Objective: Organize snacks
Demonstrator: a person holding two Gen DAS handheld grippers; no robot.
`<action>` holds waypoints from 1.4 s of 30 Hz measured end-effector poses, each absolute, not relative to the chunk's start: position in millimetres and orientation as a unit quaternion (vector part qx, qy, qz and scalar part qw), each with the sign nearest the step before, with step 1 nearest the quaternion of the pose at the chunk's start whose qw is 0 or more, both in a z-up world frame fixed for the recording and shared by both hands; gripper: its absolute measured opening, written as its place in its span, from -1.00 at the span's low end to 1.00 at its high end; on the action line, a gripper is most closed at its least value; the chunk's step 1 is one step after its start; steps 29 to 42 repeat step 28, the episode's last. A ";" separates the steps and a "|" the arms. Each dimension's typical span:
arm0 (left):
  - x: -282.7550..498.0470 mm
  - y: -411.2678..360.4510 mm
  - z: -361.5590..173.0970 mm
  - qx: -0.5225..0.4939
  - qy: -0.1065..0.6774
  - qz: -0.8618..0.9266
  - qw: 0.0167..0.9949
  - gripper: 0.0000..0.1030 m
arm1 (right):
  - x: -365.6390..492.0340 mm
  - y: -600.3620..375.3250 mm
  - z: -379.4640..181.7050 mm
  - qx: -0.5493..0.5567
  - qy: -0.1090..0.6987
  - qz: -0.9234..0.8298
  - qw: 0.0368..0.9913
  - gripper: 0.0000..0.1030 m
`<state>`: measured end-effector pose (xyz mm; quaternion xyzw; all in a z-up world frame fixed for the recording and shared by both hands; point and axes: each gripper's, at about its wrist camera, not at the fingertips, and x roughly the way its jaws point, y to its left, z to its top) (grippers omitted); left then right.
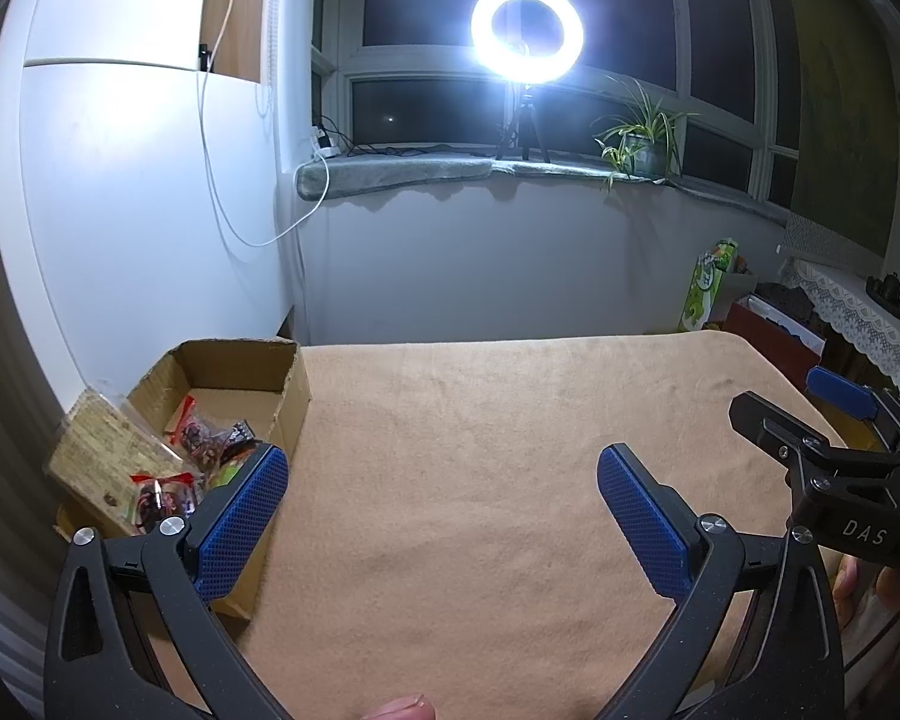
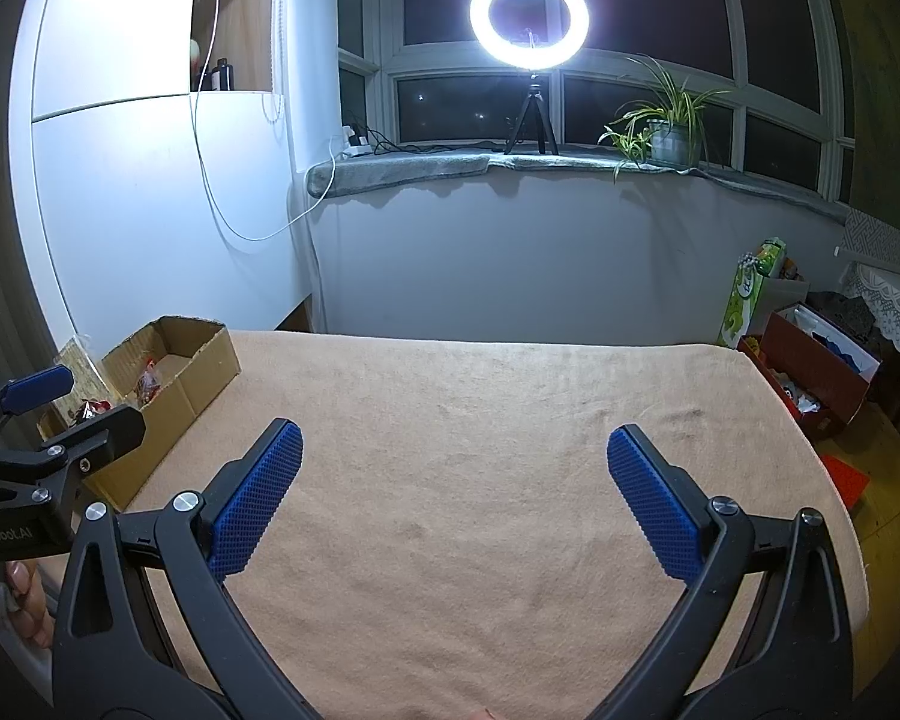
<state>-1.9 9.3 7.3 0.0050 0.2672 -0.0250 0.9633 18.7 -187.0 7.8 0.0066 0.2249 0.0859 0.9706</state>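
Partly hidden: snacks (image 1: 195, 450) in cardboard box (image 1: 234, 354), behind left gripper (image 1: 441, 516).

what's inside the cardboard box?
Cardboard box holds a few red-wrapped snack packets; far end bare. Near end hidden behind the left gripper finger.

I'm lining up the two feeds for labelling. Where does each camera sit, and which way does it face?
Left wrist: rides the left tool, facing across the tan blanket toward the ring light; cardboard box close left; right tool and a fingertip show.
Right wrist: rides the right tool, same heading, further right; left tool and fingers show.
Shared: blanket, box, ring light, potted plant.
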 end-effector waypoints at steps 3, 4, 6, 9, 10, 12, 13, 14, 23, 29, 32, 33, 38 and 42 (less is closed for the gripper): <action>-2.0 9.1 7.4 0.005 0.267 -0.025 0.963 0.99 | 18.3 -186.6 8.0 0.007 0.225 0.086 0.971 1.00; -2.5 9.2 7.2 0.005 0.268 -0.025 0.963 0.99 | 18.1 -186.6 8.1 0.007 0.224 0.086 0.971 1.00; -1.9 9.2 7.5 0.005 0.267 -0.025 0.963 0.99 | 18.8 -186.8 8.0 0.007 0.225 0.085 0.971 1.00; -2.4 9.6 6.2 0.004 0.268 -0.024 0.963 0.99 | 18.5 -186.9 8.0 0.006 0.225 0.086 0.971 1.00; -3.2 9.7 5.8 0.004 0.268 -0.024 0.963 0.99 | 18.9 -187.1 8.1 0.006 0.225 0.086 0.971 1.00; -3.0 9.7 5.4 0.004 0.268 -0.024 0.963 0.99 | 18.3 -186.8 8.4 0.006 0.225 0.086 0.971 1.00; -4.0 9.8 5.0 0.005 0.268 -0.024 0.963 0.99 | 18.9 -187.0 8.2 0.006 0.225 0.086 0.971 1.00; -2.9 9.7 5.4 0.005 0.268 -0.024 0.963 0.99 | 18.3 -186.8 8.4 0.006 0.225 0.086 0.971 1.00; -8.3 10.2 2.4 0.001 0.257 -0.031 0.966 0.99 | 17.9 -187.4 6.3 0.007 0.226 0.086 0.970 1.00; -12.7 8.6 1.0 0.009 0.247 -0.007 0.969 0.99 | 13.9 -190.3 -0.1 0.007 0.228 0.085 0.970 1.00; -12.7 8.6 1.0 0.009 0.247 -0.007 0.969 0.99 | 13.9 -190.3 -0.1 0.007 0.228 0.085 0.970 1.00; -12.7 8.6 1.0 0.009 0.247 -0.007 0.969 0.99 | 13.9 -190.3 -0.1 0.007 0.228 0.085 0.970 1.00; -12.7 8.6 1.0 0.009 0.247 -0.007 0.969 0.99 | 13.9 -190.3 -0.1 0.007 0.228 0.085 0.970 1.00; -12.7 8.6 1.0 0.009 0.247 -0.007 0.969 0.99 | 13.9 -190.3 -0.1 0.007 0.228 0.085 0.970 1.00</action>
